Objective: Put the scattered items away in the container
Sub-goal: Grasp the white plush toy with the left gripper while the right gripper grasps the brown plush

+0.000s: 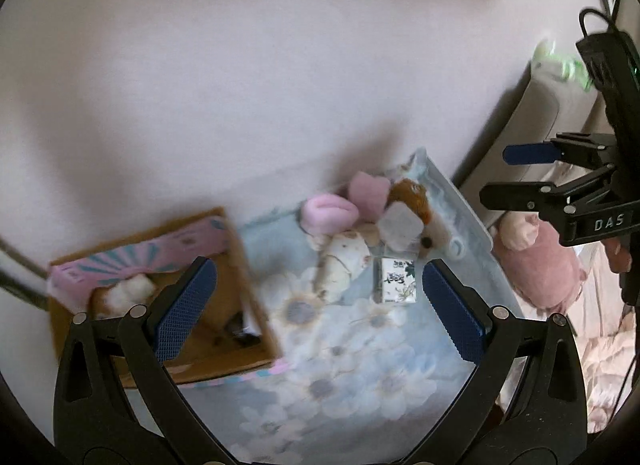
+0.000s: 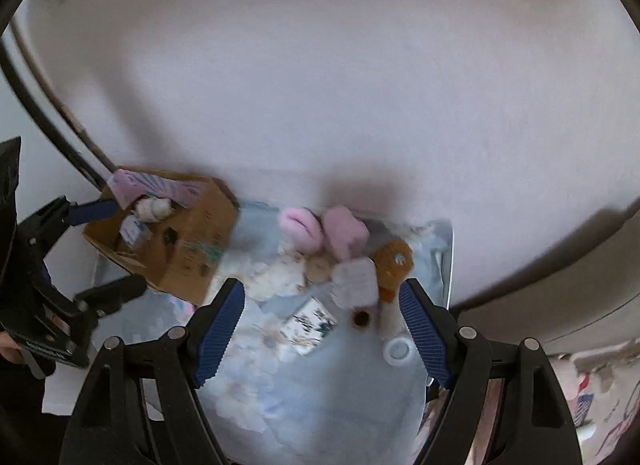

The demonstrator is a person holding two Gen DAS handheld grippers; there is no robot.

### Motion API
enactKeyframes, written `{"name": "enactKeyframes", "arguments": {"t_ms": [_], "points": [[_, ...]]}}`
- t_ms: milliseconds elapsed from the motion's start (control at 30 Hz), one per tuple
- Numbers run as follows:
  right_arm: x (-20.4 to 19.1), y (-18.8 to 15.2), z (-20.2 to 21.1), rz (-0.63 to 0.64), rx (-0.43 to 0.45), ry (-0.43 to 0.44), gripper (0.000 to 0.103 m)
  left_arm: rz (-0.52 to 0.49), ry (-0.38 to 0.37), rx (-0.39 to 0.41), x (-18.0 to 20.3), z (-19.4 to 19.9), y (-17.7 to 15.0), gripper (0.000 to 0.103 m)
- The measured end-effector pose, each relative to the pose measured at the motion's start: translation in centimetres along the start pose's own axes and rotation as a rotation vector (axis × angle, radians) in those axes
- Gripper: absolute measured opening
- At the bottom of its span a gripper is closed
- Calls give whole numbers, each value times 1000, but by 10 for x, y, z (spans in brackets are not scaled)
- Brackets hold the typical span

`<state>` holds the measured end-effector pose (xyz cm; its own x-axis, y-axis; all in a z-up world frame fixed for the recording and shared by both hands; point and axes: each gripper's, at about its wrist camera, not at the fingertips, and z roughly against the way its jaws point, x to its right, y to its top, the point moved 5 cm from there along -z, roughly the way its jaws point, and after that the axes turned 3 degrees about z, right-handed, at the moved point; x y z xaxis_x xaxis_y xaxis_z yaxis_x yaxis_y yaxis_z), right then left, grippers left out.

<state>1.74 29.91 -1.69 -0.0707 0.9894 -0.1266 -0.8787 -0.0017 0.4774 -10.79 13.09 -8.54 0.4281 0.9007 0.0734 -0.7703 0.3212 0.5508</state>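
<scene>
Claws, left (image 1: 316, 305) and right (image 2: 322, 329), are hanging apart, empty; toys are lying bunched, risking a double pickup missing the cardboard box (image 2: 192, 241).

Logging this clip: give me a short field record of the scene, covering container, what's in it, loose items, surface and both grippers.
container: cardboard box, open, at the left end of the floral cloth
in box: white plush, small packet
loose items: two pink plush pieces, brown plush, cream plush, printed packet, white ring
left gripper: open, holding nothing, over the box edge
right gripper: open, holding nothing, over the loose pile
image quality: motion-blurred
</scene>
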Motion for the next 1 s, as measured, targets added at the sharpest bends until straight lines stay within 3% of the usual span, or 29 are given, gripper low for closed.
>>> {"name": "enactKeyframes", "arguments": {"t_ms": [300, 400, 600, 867, 1000], "points": [[65, -15, -87, -116, -55, 110, 76, -81, 108, -177, 22, -124, -29, 100], [82, -17, -111, -138, -75, 131, 68, -79, 136, -213, 19, -152, -33, 98], [90, -14, -143, -170, -92, 168, 63, -122, 197, -219, 20, -175, -36, 98], [82, -15, -158, -168, -111, 190, 61, -144, 201, -230, 23, -183, -44, 98], [77, -18, -161, -174, -118, 196, 60, -143, 185, -249, 21, -187, -49, 90]]}}
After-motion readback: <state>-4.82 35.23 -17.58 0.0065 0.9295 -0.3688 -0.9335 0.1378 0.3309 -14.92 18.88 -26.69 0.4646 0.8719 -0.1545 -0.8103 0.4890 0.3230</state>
